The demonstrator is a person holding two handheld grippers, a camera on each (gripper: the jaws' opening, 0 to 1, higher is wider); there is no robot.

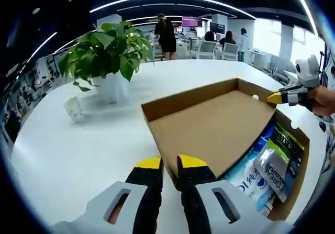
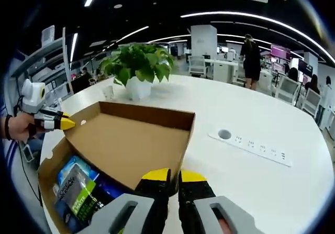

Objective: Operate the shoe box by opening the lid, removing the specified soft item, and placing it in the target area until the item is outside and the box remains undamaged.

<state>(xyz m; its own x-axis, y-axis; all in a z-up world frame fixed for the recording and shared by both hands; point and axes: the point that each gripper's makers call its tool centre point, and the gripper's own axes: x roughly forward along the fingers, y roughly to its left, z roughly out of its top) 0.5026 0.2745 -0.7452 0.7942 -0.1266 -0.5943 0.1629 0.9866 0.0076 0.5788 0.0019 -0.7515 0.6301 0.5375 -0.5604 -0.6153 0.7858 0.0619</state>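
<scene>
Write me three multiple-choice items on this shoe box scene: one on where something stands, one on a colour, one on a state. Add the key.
1. The potted plant stands:
A. inside the box
B. on the table beyond the box
C. on the floor

2. The gripper tips are:
A. yellow
B. red
C. green

3. The lid of the shoe box is:
A. shut flat
B. torn off
C. lifted, pouches showing

Key: B, its pot sits on the white table; A, the left gripper and right gripper show yellow ends; C, both grip its edges.
</scene>
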